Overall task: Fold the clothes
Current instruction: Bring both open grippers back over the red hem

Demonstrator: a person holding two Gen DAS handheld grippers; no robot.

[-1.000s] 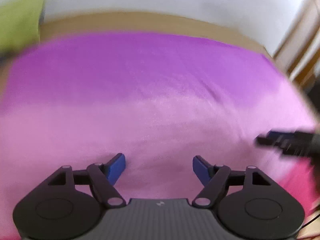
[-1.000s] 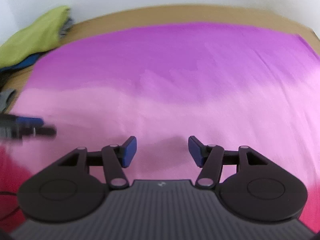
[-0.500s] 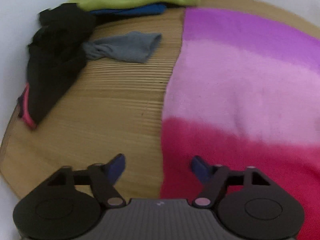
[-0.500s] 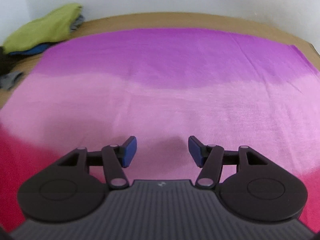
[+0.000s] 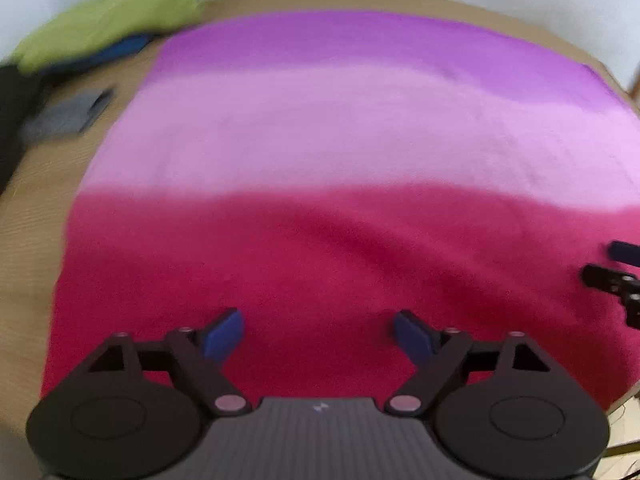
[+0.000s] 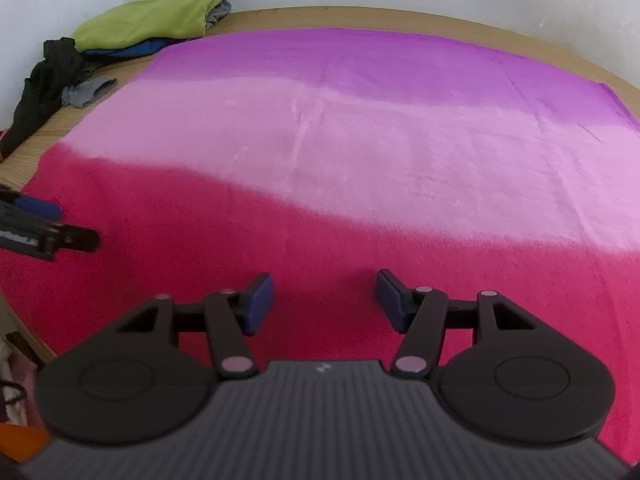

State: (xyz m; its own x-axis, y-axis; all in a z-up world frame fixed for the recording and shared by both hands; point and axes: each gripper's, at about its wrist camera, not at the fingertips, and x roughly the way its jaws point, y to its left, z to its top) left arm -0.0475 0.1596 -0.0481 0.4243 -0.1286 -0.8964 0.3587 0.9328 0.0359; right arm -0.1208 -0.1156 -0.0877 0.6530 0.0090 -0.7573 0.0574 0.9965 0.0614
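A large striped cloth (image 5: 340, 184) (image 6: 360, 168) lies spread flat on the wooden table, with a purple band at the far side, a pale pink band in the middle and a deep red band nearest me. My left gripper (image 5: 319, 336) hovers open over the red band near the front edge, nothing between its blue pads. My right gripper (image 6: 324, 304) is open too, above the red band further right. Each view catches the other gripper at its side edge: the right one (image 5: 616, 268) and the left one (image 6: 44, 226).
At the far left corner a folded green garment (image 6: 156, 16) lies on a blue one (image 6: 132, 49). Beside them are a black garment (image 6: 44, 88) and a small grey piece (image 6: 88, 92). Bare wood table (image 6: 44, 132) shows left of the cloth; a white wall runs behind.
Both grippers have drawn back from the pink band to the red band near the front edge. The left view swung left over the bare table, then returned to face the cloth.
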